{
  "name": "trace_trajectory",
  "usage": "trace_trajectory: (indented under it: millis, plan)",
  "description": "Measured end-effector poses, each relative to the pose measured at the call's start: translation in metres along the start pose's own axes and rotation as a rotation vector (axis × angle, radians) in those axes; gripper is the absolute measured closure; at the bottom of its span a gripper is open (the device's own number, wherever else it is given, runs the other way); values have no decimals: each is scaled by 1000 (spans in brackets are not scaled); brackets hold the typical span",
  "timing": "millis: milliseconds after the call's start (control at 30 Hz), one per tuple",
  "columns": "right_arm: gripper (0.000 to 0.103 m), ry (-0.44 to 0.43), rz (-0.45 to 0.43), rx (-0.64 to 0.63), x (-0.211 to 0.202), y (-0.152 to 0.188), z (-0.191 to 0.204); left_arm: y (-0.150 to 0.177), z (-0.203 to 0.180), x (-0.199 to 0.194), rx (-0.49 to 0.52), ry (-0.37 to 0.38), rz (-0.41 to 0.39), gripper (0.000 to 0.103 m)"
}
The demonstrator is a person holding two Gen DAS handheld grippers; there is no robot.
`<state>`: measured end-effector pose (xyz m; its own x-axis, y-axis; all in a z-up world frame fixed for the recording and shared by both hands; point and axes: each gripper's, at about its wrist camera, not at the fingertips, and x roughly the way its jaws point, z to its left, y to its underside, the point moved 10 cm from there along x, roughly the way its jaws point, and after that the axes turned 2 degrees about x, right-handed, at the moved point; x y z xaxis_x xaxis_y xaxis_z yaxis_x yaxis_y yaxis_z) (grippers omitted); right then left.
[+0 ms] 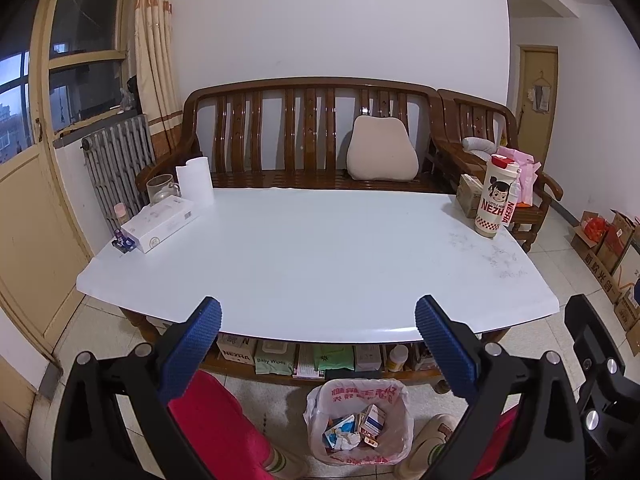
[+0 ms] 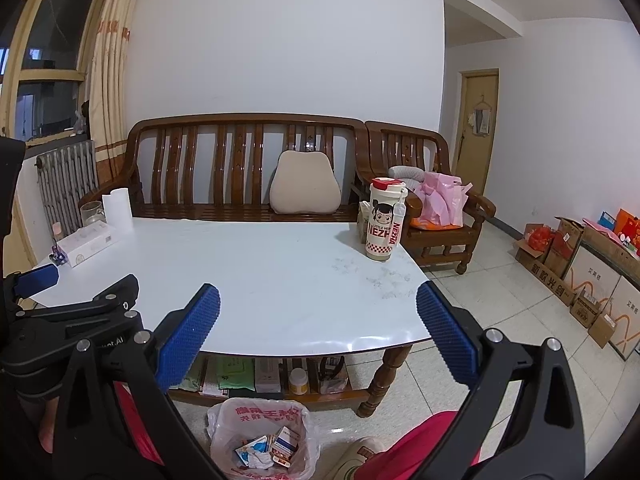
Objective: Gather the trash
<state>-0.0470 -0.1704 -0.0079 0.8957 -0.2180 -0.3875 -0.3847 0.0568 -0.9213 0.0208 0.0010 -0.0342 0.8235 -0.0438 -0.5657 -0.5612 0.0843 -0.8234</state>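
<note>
A trash bin (image 1: 359, 424) lined with a white plastic bag stands on the floor under the near edge of the white table (image 1: 312, 256). It holds small boxes and crumpled paper (image 1: 354, 428). It also shows in the right wrist view (image 2: 262, 440). My left gripper (image 1: 318, 344) is open and empty, above the table's near edge and the bin. My right gripper (image 2: 318, 340) is open and empty, to the right of the left one, whose body shows at the left of the right wrist view (image 2: 72, 320).
On the table stand a Nezha bottle (image 1: 496, 196), a tissue box (image 1: 160, 222), a paper roll (image 1: 195, 180), a glass mug (image 1: 161, 189) and a small purple item (image 1: 123, 242). A wooden bench (image 1: 304, 140) with a cushion is behind. Cardboard boxes (image 2: 580, 276) line the right wall.
</note>
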Motion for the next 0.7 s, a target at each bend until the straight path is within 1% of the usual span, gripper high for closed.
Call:
trace_trajectory:
  millis: [700]
  plan:
    - [7,-9,5,-3,5,0,2,3,0,4,-5,-13,10,8]
